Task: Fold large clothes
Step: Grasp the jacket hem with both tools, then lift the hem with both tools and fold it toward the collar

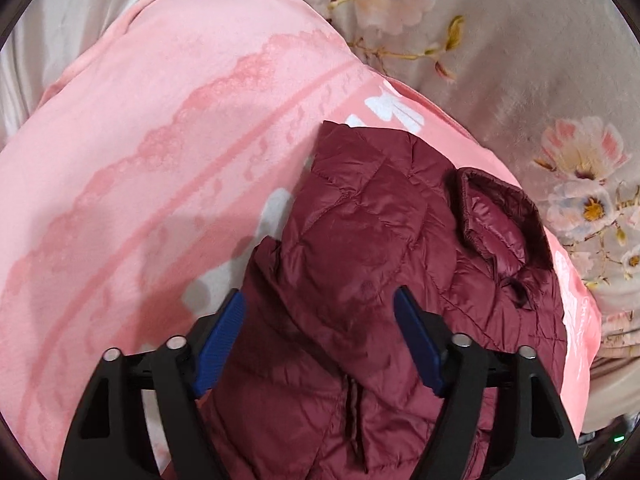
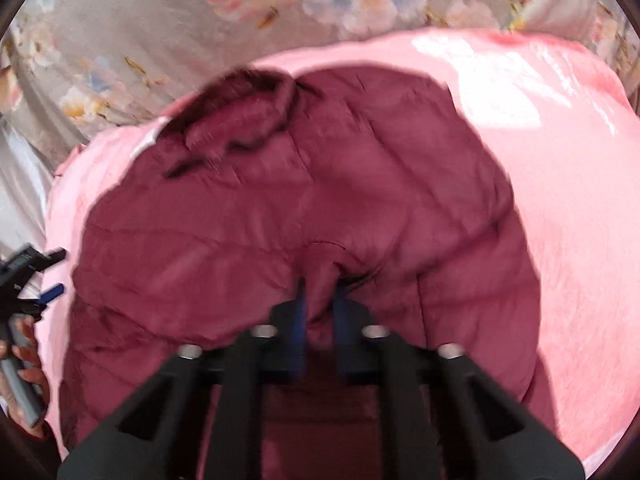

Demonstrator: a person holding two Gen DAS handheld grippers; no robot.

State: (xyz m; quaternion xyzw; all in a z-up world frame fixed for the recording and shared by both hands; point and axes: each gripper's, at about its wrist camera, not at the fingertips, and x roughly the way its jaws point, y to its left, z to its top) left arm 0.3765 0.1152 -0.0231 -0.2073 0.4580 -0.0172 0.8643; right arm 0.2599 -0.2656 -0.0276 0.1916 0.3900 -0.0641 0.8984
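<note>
- my left gripper (image 1: 320, 312) gapes wide over the jacket (image 1: 380, 280) — gripping nothing
- my right gripper (image 2: 320, 300) pinches a jacket fold
- collar (image 1: 500, 216) points far-right

I see a dark maroon quilted jacket (image 1: 360, 264) with diamond stitching and a glossier, lighter maroon lining at its collar. It lies on a pink blanket (image 1: 140, 152) marked with darker pink lace-like bands, stripes and white shapes, possibly lettering. The bed sheet (image 1: 520, 60) is grey-beige with pink, white and yellow flowers. My left hand-held gripper (image 1: 320, 304) is black with blue pads.
</note>
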